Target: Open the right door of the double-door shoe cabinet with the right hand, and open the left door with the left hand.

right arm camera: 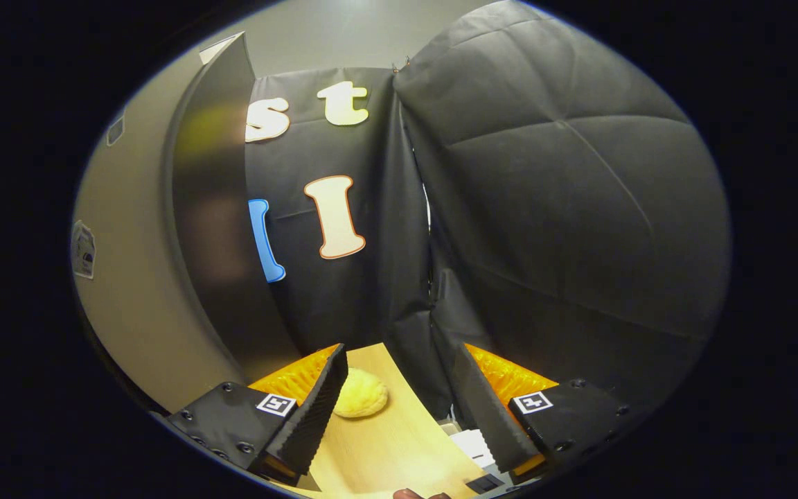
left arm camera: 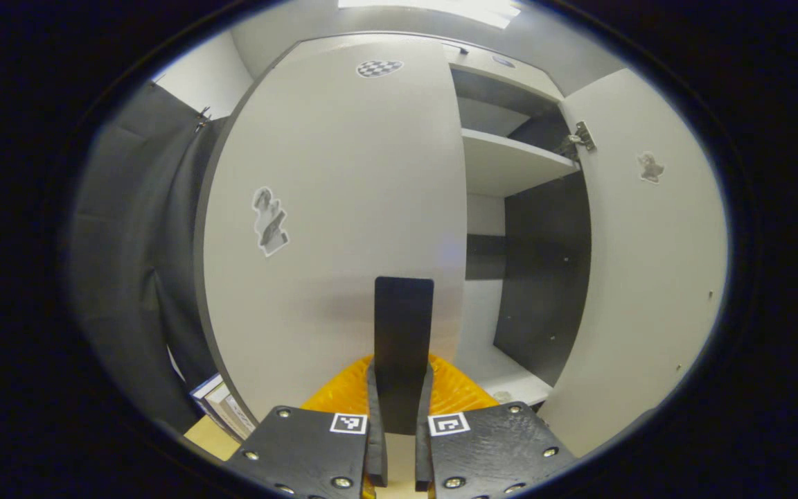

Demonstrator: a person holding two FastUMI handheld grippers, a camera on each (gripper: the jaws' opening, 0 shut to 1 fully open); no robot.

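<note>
At twelve o'clock in the left gripper view, facing the left door (left arm camera: pixel 337 208) of the shoe cabinet (left arm camera: pixel 510 163). Left tongs (left arm camera: pixel 400 416) clenched on a dark upright handle (left arm camera: pixel 404 326), one finger pressing each flank. Hard to judge from this bowed lens whether that door is flush or just ajar; probably barely off its frame.

At three o'clock, the right door (left arm camera: pixel 648 277) standing wide open, inside face showing. In the right gripper view, right tongs (right arm camera: pixel 400 352) released, grasping nothing, fingers spread well apart above the desk (right arm camera: pixel 385 457), with that door's dark edge at nine o'clock.

For the step in hand:
- Keep the clench firm and square on the handle, without twisting.
- Pull back in an arc about the hinge at the nine o'clock side, not in a straight line, to avoid slipping off.
- Swing slowly and stop before the door reaches the cloth wall.
- Hold the right tongs well away.

Counted:
- two doors
- one handle
- one hinge (left arm camera: pixel 582 138)
- two stickers on the left door, one on the right
- one pale round lump (right arm camera: pixel 361 402) on the desk, between the right fingers
</note>
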